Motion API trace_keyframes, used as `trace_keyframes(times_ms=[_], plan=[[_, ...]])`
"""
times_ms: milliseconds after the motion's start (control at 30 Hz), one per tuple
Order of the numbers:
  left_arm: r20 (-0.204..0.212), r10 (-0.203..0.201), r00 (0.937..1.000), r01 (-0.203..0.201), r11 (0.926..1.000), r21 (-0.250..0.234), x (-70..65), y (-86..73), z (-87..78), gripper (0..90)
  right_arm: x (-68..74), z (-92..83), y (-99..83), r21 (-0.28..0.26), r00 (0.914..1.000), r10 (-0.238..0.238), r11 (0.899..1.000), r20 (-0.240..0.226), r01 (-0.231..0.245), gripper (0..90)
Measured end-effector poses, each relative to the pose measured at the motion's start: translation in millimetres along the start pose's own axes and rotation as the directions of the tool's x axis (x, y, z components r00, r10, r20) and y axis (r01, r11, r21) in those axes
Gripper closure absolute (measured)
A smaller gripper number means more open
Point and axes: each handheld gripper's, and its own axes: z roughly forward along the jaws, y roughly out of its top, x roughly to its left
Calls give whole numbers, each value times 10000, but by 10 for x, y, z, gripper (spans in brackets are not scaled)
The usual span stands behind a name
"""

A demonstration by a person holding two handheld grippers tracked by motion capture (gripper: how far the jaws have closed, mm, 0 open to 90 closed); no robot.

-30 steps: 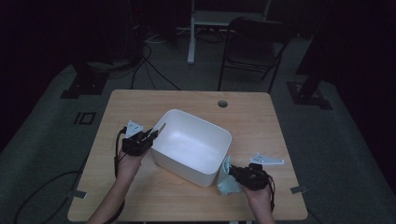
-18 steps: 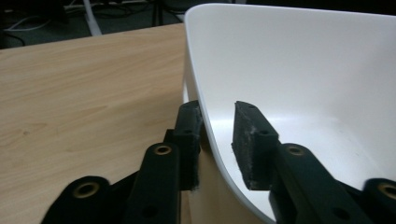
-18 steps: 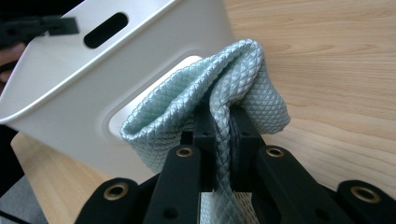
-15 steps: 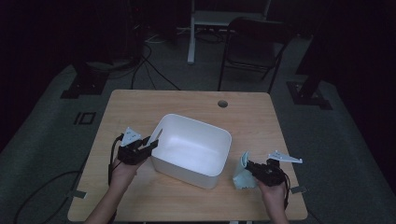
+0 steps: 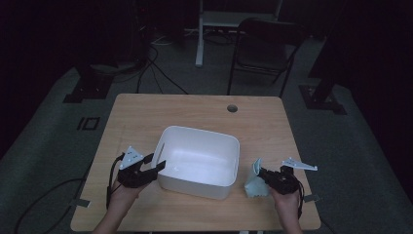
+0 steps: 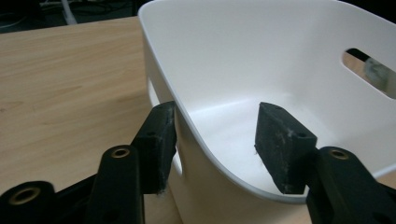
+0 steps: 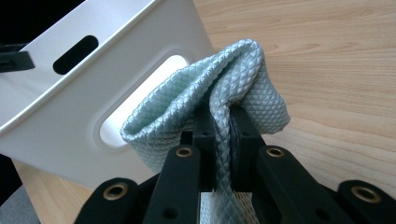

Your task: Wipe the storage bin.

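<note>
My right gripper (image 7: 223, 122) pinches the pale green cloth (image 7: 224, 79) just beside the white bin's (image 5: 202, 161) right wall; my left gripper (image 6: 217, 140), jaws just been opening, straddles its left rim unclamped.

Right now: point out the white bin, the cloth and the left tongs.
white bin (image 5: 168, 138): high view, left rim.
pale green cloth (image 7: 252, 74): right gripper view, top fold.
left tongs (image 6: 215, 137): left gripper view, midway between pads.
</note>
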Motion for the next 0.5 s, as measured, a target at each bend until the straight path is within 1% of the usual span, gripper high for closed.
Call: trace_keyframes(times_ms=[133,200,233,333,433,500], plan=[[-59,133,9999,-133,9998,128,-73,-36,-72,453,2,7,-3,47,10000,1,10000,-33,0,835],[22,131,9999,-131,9998,159,-96,-51,-96,452,1,8,-1,45,10000,-20,10000,-31,20,835],[130,133,9998,-135,9998,177,-97,-61,-108,452,1,8,-1,44,10000,-4,10000,-35,4,835],[273,170,9995,-175,9997,187,-85,-69,-122,447,0,5,-2,44,10000,-3,10000,-33,4,835],[413,149,9990,-155,9997,161,-64,-41,-137,429,1,7,-4,53,10000,4,10000,-56,-4,835],[593,92,9982,-96,9999,65,-46,-9,-162,405,7,5,-5,51,10000,-31,10000,-77,32,835]])
